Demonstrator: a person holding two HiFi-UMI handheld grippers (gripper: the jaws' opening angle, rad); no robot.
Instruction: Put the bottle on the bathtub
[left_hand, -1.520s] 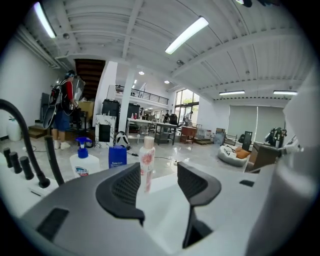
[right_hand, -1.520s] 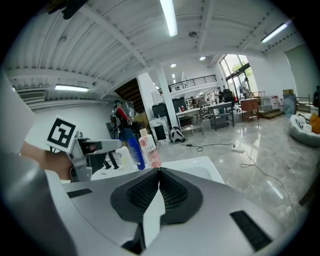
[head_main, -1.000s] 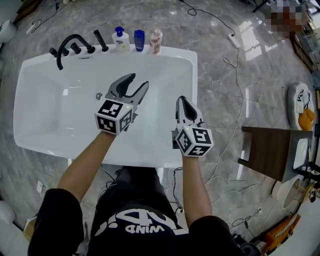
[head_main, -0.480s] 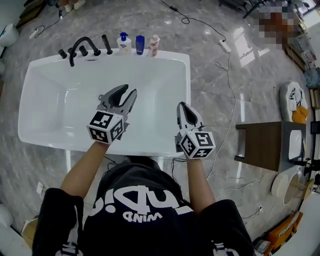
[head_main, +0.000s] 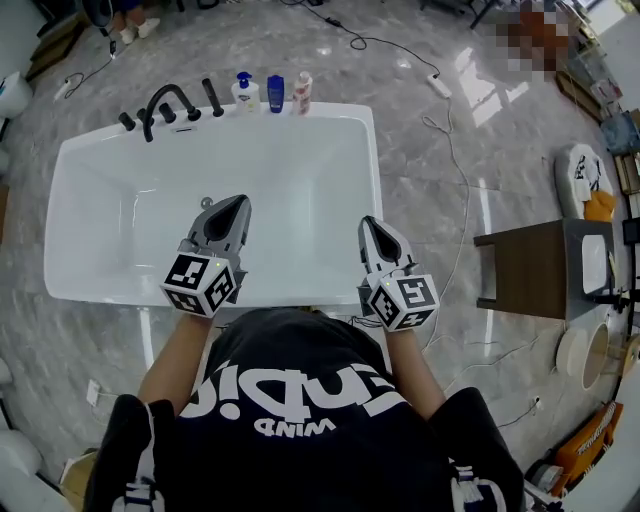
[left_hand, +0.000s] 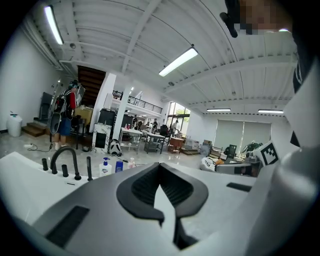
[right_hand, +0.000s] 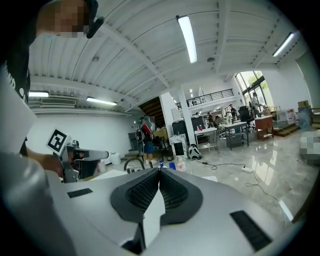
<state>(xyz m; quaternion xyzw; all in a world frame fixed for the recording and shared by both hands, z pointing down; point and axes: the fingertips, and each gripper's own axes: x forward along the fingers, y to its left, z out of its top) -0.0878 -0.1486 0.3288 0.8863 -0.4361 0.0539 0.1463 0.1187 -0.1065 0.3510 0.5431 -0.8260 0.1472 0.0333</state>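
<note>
Since a second ago the left gripper has gone from widely spread jaws to jaws pressed together, and both grippers have drawn back toward the near rim of the bathtub.

Three bottles stand upright in a row on the far rim: a white pump bottle, a blue bottle and a pale bottle. They are close together, just right of the black faucet. No gripper touches them; both are well apart from the row.

Left gripper view: jaw tips meet, nothing between them. The row of bottles shows far beyond the jaws. Right gripper: its own view shows the jaws pressed together and empty.

Both grippers are held over the tub's near half, left and right of the person's body. On the grey marble floor a cable runs past the tub's right side, and a dark wooden table stands further right
</note>
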